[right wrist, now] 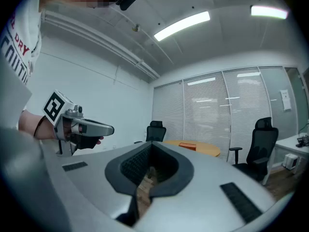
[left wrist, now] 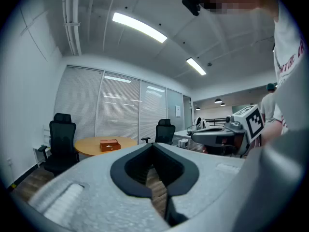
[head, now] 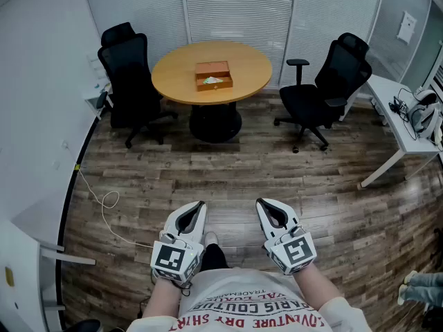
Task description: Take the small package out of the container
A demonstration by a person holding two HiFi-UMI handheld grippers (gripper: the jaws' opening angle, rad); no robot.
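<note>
Wooden container [head: 213, 75] holding small package [head: 214, 81], well beyond left tool [head: 200, 204], right tool [head: 261, 202]

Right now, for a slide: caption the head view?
Left gripper and right gripper, shut and empty, face the wooden box on a round table.

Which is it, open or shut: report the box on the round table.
Open: the box shows its inside from above, a pale package lying in it.

A shallow, open, reddish-brown wooden box, the container [head: 213, 68], sits flat near the middle of a round light-wood desk [head: 173, 75], far off at 12 o'clock in the head view. Inside, toward its 6 o'clock wall, lies a small pale whitish-green package [head: 214, 81].
</note>
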